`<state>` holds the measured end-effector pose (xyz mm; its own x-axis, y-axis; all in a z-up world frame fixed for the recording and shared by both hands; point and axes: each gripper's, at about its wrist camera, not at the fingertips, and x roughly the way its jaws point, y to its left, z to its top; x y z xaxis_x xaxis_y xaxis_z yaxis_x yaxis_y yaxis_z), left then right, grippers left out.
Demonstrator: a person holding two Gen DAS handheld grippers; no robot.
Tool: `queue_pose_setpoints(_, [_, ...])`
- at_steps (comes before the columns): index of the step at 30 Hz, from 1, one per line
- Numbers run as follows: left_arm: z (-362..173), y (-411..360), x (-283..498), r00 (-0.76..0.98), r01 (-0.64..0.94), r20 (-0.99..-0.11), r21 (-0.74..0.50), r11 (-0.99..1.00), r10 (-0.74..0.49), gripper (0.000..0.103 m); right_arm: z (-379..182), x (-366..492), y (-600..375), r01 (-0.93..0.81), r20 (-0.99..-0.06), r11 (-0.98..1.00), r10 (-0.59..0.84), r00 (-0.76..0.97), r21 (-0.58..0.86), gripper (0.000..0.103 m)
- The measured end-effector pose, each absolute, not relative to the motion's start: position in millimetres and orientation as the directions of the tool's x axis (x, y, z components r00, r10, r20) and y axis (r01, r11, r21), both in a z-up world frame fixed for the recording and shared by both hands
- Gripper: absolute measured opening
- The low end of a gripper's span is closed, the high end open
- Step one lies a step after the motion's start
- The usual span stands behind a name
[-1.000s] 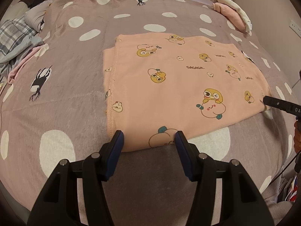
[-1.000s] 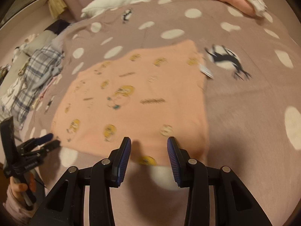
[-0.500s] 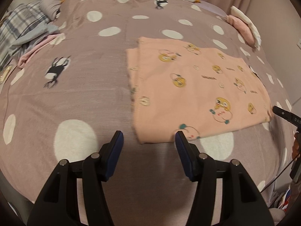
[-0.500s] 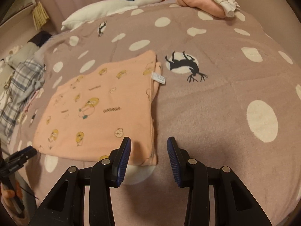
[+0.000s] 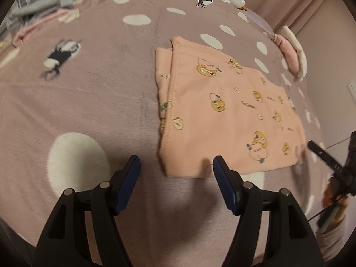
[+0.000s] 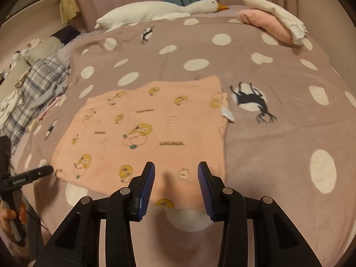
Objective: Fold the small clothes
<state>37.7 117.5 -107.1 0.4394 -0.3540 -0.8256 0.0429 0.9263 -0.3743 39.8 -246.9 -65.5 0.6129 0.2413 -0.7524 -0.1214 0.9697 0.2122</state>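
A pink garment [image 5: 227,115] printed with yellow cartoon figures lies folded flat on the mauve dotted blanket [image 5: 89,102]. My left gripper [image 5: 176,173] hovers over its near left corner; its jaws are opening and the pads touch no cloth. In the right wrist view the same pink garment [image 6: 144,133] spreads ahead, a white tag at its right edge. My right gripper [image 6: 176,178] stands open just above the near edge, its fingers empty. Each view shows the other gripper at its side: the right gripper [image 5: 322,155], the left gripper [image 6: 33,174].
A white plush goose [image 6: 166,11] lies along the far edge of the bed. Folded pink and white clothes [image 6: 273,20] sit at the far right. A heap of plaid clothes [image 6: 37,84] lies at the left. A person's hand [image 6: 9,213] holds the left tool.
The left gripper has rolled and shifted left along the near edge, and its jaws stand wider. The right gripper swung to the garment's right corner, then back over the near edge.
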Motion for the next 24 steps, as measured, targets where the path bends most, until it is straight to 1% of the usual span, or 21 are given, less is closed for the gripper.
queue_pose_setpoints(1, [-107,118,39,0.432,0.042,-0.82,-0.398,0.916,-0.376,0.073,-65,41,-244,-0.127,-0.753,0.969,0.245,0.611,0.212,0.04])
queue_pose_setpoints(3, [-108,118,44,0.415,0.039,-0.805,-0.449,0.893,-0.423,0.073,-65,43,-239,-0.139,-0.754,0.967,0.252,0.606,0.212,0.04])
queue_pose_setpoints(7, [-109,120,53,0.391,0.026,-0.786,-0.511,0.859,-0.479,0.073,-66,47,-230,-0.155,-0.755,0.965,0.262,0.601,0.211,0.04])
queue_pose_setpoints(19, [-112,119,88,0.354,0.047,-0.74,-0.597,0.801,-0.572,0.074,-69,58,-216,-0.182,-0.758,0.959,0.282,0.588,0.215,0.04])
queue_pose_setpoints(24, [-115,117,107,0.334,0.051,-0.707,-0.646,0.761,-0.623,0.074,-69,62,-210,-0.193,-0.753,0.957,0.291,0.591,0.219,0.04])
